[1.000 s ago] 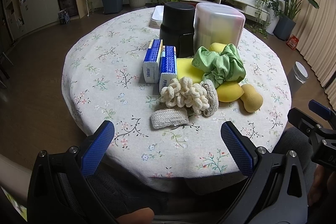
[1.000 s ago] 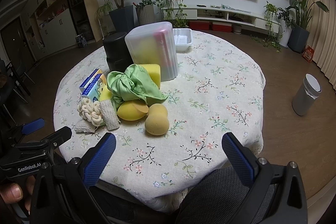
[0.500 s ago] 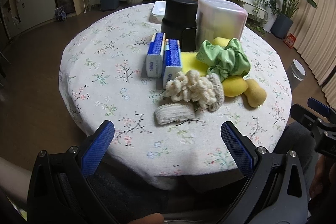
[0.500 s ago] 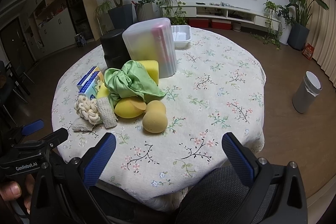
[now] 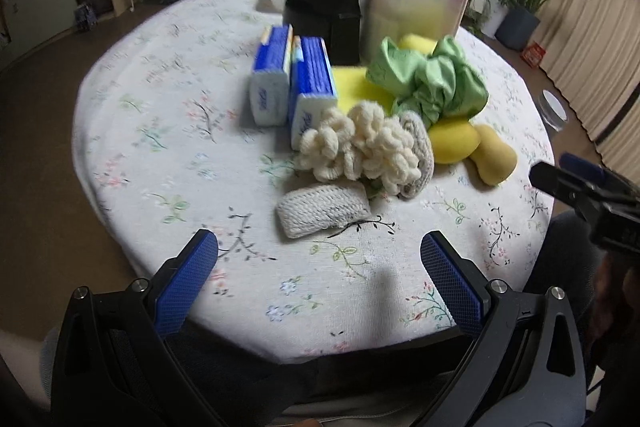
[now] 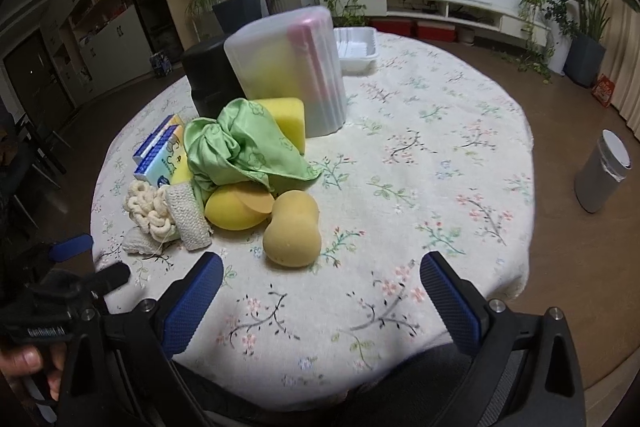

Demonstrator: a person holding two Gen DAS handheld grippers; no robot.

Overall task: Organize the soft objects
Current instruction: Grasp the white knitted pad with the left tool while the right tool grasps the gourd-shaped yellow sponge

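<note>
Closing in on the soft pile

I have brought both wide, empty claws, left claw (image 5: 319, 259) and right claw (image 6: 320, 277), nearer over the worktop (image 6: 440, 163); the knitted pad (image 5: 323, 209) lies nearest the left, the tan sponge (image 6: 293, 229) near the right, nothing yet sorted.

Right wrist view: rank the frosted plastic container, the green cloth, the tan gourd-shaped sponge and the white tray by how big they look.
1. frosted plastic container
2. green cloth
3. tan gourd-shaped sponge
4. white tray

The tray is farthest away and partly hidden behind the container, so its last place is unsure.
</note>
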